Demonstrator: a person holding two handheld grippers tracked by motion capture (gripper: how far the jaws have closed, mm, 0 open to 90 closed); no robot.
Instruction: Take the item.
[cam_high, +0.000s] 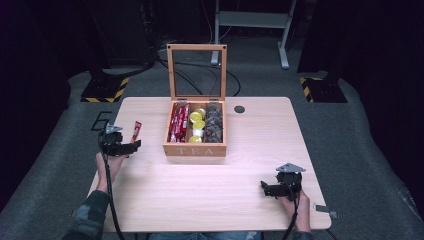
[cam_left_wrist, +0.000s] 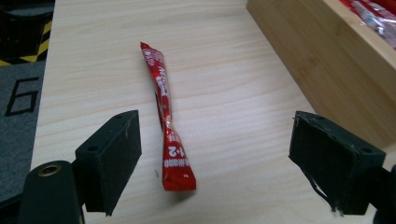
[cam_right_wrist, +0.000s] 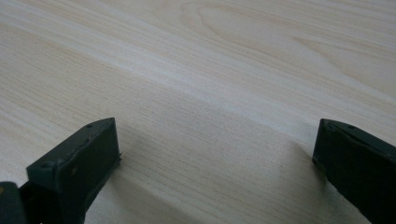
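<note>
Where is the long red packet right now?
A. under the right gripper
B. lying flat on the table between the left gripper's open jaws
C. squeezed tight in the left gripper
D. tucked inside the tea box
B: the red packet lies loose on the wooden table, with the left gripper open wide on either side and touching nothing.

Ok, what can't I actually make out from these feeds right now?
- Print on the red sachet: left gripper view, too small and twisted to read.
- Dark items in the tea box's right compartment: high view, too small to identify.
- Tea box contents: left gripper view, cut off by the frame's top right edge.
- Right gripper: bare wooden table ahead.
</note>
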